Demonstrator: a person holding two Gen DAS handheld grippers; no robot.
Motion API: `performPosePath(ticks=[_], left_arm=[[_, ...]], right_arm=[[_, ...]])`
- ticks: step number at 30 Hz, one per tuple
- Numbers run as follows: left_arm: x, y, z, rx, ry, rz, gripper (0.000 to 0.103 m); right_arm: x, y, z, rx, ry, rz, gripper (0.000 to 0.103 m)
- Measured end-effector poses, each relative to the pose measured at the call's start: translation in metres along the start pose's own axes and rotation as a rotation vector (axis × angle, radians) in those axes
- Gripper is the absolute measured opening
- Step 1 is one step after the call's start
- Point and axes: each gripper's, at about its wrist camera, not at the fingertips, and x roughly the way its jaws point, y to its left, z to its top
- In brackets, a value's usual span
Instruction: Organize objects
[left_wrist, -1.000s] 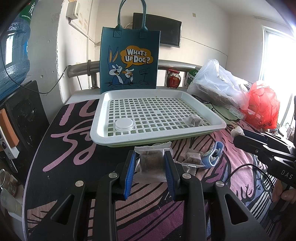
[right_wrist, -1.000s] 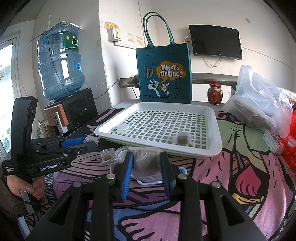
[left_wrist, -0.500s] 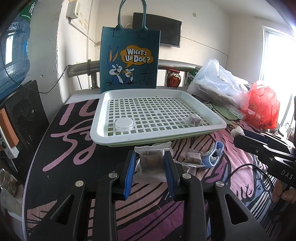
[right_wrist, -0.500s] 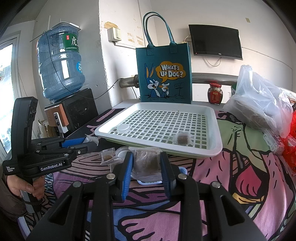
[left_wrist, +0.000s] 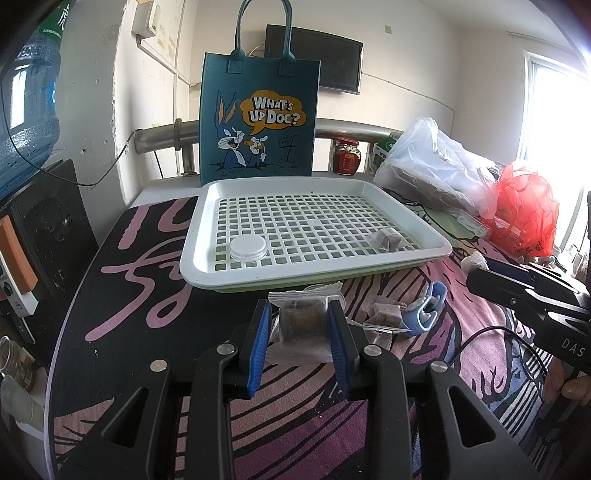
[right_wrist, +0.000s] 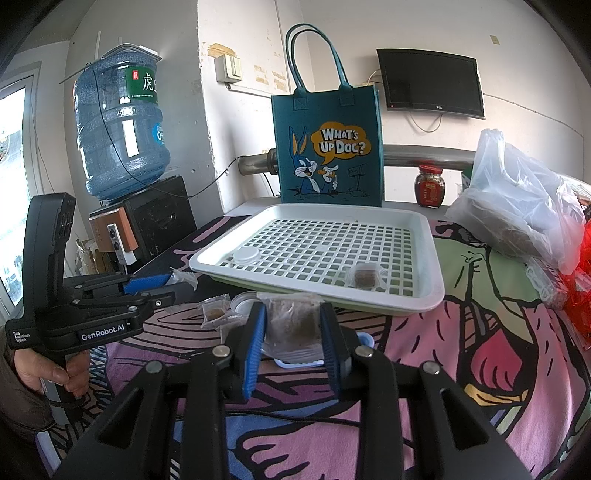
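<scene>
Nearest to us, our left gripper (left_wrist: 300, 314) is clamped on a clear packet (left_wrist: 303, 325) with a brown block inside, its blue pads pressing both sides. Our right gripper (right_wrist: 291, 321) is likewise closed on a second brown packet (right_wrist: 293, 323), held just above the patterned cloth (right_wrist: 461, 350).

Just beyond the left gripper, a small packet (left_wrist: 384, 314) lies on the cloth touching a blue clip (left_wrist: 424, 308). In the right wrist view a small packet (right_wrist: 214, 314) and a round white lid (right_wrist: 242, 300) lie near the tray's front edge.

Further on sits the white slotted tray (left_wrist: 201, 236), holding a round white cap (left_wrist: 248, 246) at its near left and one brown packet (left_wrist: 388, 238) at its near right, well apart.

Behind the tray stands a blue tote bag (left_wrist: 258, 118), upright, with a red-lidded jar (left_wrist: 346, 157) beside it. A clear plastic bag (left_wrist: 436, 166) and a red bag (left_wrist: 526, 214) lie to the right; a water jug (right_wrist: 120, 129) stands to the left.
</scene>
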Motion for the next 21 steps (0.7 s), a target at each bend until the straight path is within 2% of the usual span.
performPosePath(ticks=[21], left_arm=[[0.0003,-0.0002,0.0002,-0.001,0.001,0.001,0.03]], right_arm=[[0.0001,0.0018,-0.0007,0.001,0.001,0.003,0.029]])
